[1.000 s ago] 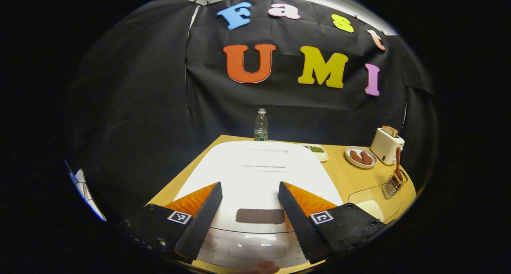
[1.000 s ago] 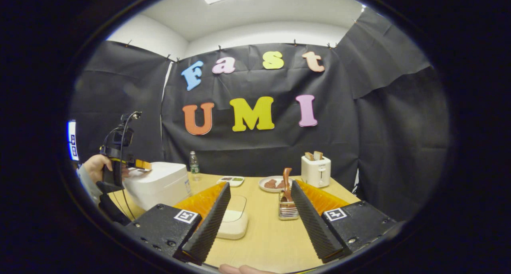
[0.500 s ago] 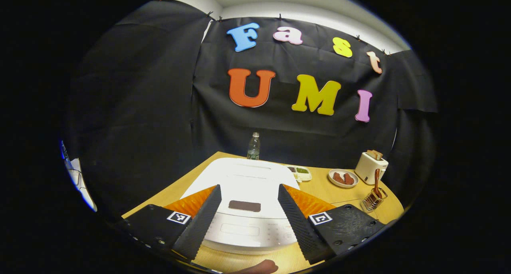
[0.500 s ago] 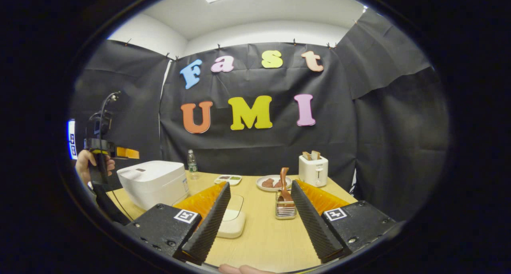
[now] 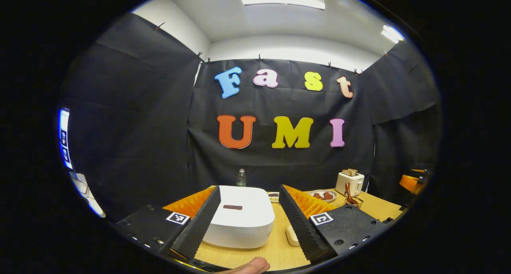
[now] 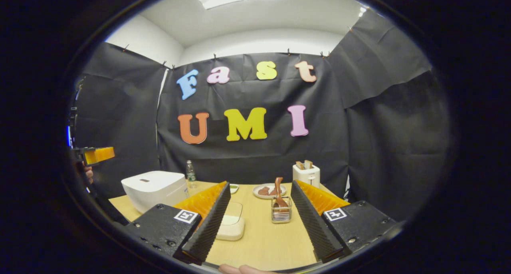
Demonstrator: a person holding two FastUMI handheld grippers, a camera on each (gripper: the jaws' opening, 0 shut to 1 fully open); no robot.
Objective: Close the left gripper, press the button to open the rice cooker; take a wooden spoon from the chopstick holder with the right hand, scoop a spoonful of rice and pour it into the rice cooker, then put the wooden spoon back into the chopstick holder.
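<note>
In the left gripper view, the left claw (image 5: 248,210) hangs above the wooden surface (image 5: 275,252) with its jaws spread wide and nothing between them. The white rice cooker (image 5: 239,222) sits low between the two fingers, lid down, a dark panel on its top. Past it stand a clear bottle (image 5: 240,178), a plate of brown food (image 5: 323,195), a white toaster (image 5: 349,182) and the wire chopstick holder (image 5: 353,202) with the wooden spoon (image 5: 348,192) standing in it.

In the right gripper view, the right claw (image 6: 260,216) is likewise wide open and holds nothing. The chopstick holder (image 6: 281,215) stands between its fingers farther off, the wooden spoon (image 6: 278,190) upright inside. A white lidded container (image 6: 230,226), probably the rice, lies beside the left finger. The rice cooker (image 6: 155,189) sits closed at the left, and the left claw (image 6: 98,155) hovers above and left of it
</note>
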